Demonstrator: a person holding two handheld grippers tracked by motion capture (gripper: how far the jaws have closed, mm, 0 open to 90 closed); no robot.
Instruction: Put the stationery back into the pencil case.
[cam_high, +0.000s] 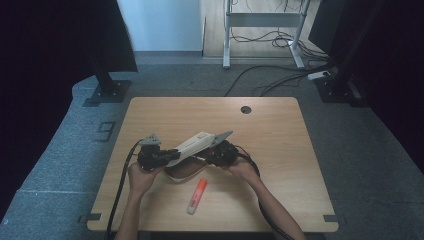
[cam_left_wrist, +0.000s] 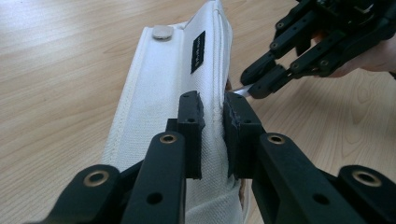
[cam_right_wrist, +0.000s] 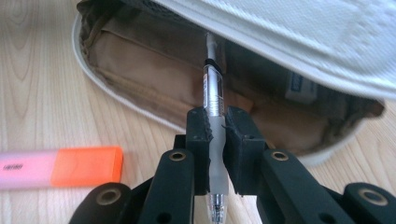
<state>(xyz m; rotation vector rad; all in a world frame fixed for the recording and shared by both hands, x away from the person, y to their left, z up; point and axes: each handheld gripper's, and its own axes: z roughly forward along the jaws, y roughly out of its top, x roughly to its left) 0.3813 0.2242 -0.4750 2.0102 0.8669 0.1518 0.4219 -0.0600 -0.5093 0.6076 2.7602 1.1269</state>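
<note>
A light wooden table (cam_high: 280, 150) stands on a grey carpet floor, with dark monitor stands and loose cables behind it, and a small round hole (cam_high: 246, 109) near the far edge of the table.

In the middle of the table, toward the near side, is a white fabric pencil case (cam_high: 192, 145). Its flap is lifted up, so the brown inside (cam_right_wrist: 154, 70) is open to see. On the white flap there is a metal snap button (cam_left_wrist: 162, 31) and a small black label (cam_left_wrist: 198, 51).

The left gripper (cam_left_wrist: 212, 126) pinches the edge of the white flap; its two black jaws are pressed on the cloth from both sides and hold the flap raised above the table. In the high view, the left gripper (cam_high: 152, 155) is at the left end of the case, with the left hand (cam_high: 140, 175) under it.

The right gripper (cam_right_wrist: 215, 135) is closed on a clear pen (cam_right_wrist: 214, 98). The pen stands between the jaws, and its far end points into the open mouth of the case, under the raised flap. The right hand (cam_high: 242, 167) holds this gripper at the right side of the case.

An orange and pink highlighter (cam_high: 197, 196) lies flat on the table just in front of the case, near to it but apart, and nothing touches it.
</note>
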